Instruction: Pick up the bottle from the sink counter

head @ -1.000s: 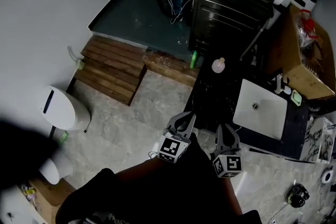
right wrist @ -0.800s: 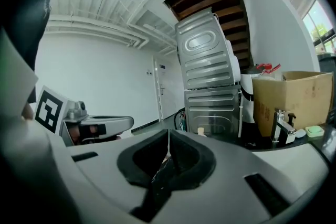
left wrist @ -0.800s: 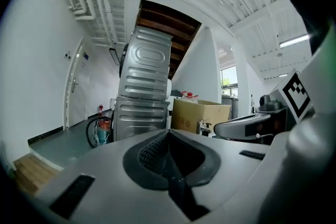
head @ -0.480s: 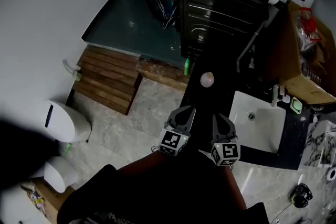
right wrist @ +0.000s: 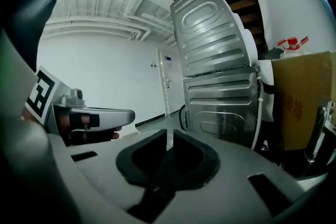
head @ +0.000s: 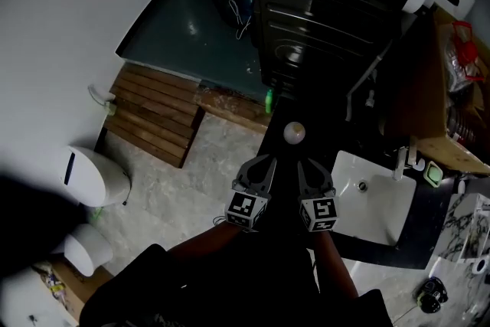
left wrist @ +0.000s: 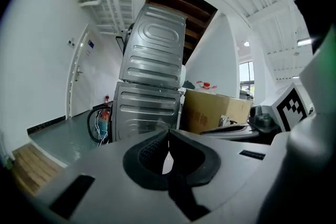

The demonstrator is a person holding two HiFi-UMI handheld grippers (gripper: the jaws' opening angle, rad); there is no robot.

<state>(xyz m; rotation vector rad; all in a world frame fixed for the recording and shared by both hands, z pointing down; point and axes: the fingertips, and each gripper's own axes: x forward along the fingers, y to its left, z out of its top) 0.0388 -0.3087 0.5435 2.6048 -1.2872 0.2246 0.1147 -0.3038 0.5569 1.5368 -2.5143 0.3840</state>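
A small white round-topped bottle point(head: 293, 133) stands on the dark sink counter point(head: 337, 135), just left of the white basin point(head: 375, 199). My left gripper point(head: 264, 163) and right gripper point(head: 306, 165) hover side by side just short of the bottle, a little nearer to me. Both are shut, with nothing held. In the left gripper view the jaws point(left wrist: 168, 134) meet at the tips. The right gripper view shows its own jaws point(right wrist: 169, 136) closed too, with the left gripper point(right wrist: 89, 115) and a hand at the left.
Stacked steel machines point(head: 329, 4) rise behind the counter. A green bottle point(head: 269, 99) sits on the ledge at their foot. A tap point(head: 398, 161) and cardboard box point(head: 459, 126) lie right of the basin. A wooden step point(head: 153, 111) and toilet point(head: 92, 176) stand at the left.
Both grippers have drawn closer together and nearer the bottle, which now sits just ahead of their tips. They stay shut throughout.
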